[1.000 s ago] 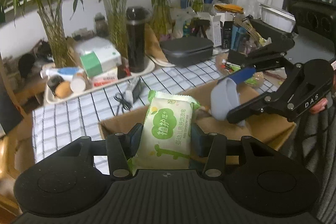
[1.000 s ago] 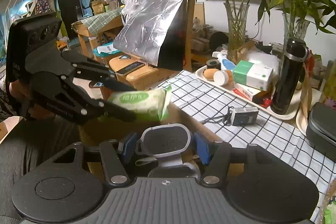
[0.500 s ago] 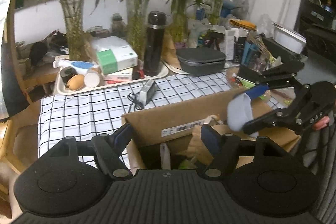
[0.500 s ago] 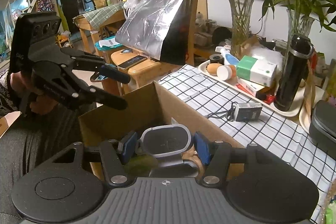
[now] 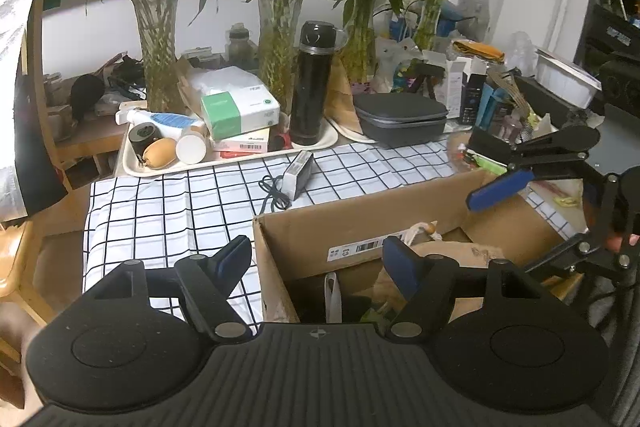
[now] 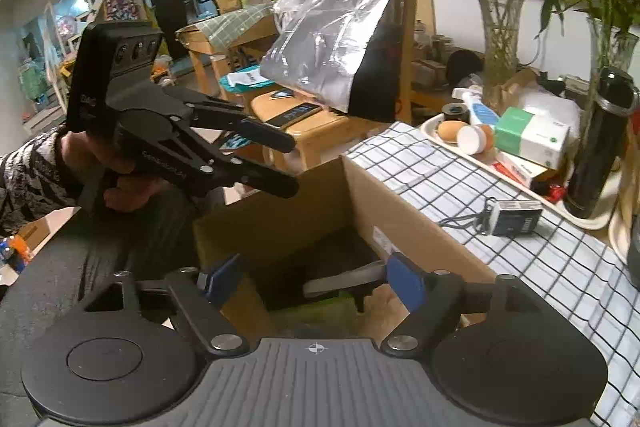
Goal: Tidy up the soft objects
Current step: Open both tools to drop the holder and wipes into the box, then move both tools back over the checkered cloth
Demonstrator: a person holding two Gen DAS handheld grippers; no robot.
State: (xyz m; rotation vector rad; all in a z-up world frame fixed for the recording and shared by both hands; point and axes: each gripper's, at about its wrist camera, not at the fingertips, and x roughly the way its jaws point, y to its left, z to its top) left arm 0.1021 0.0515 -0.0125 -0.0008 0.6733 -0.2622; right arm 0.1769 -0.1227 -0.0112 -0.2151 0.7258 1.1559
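An open cardboard box (image 5: 360,211) stands against the checked tablecloth. My left gripper (image 5: 316,257) hovers open over its near corner with nothing between the fingers; in the right wrist view the left gripper (image 6: 286,165) is held by a hand above the box's (image 6: 280,211) far wall. My right gripper (image 6: 314,277) is over the box, its jaws opening and empty. Below it a grey soft pad (image 6: 344,277) and the green wipes pack (image 6: 316,307) lie inside the box. The right gripper's blue pad (image 5: 500,185) shows above the box's right end.
On the checked cloth (image 5: 168,211) lie a small charger (image 5: 298,173) and its cable. Behind stand a tray (image 5: 224,163) of small items, a black flask (image 5: 312,87), glass vases with bamboo, and a grey case (image 5: 400,115). A foil-covered panel (image 6: 336,35) and wooden stools stand left.
The left gripper opened and the green wipes pack dropped into the box. After that the right gripper opened and the grey pad fell in too.
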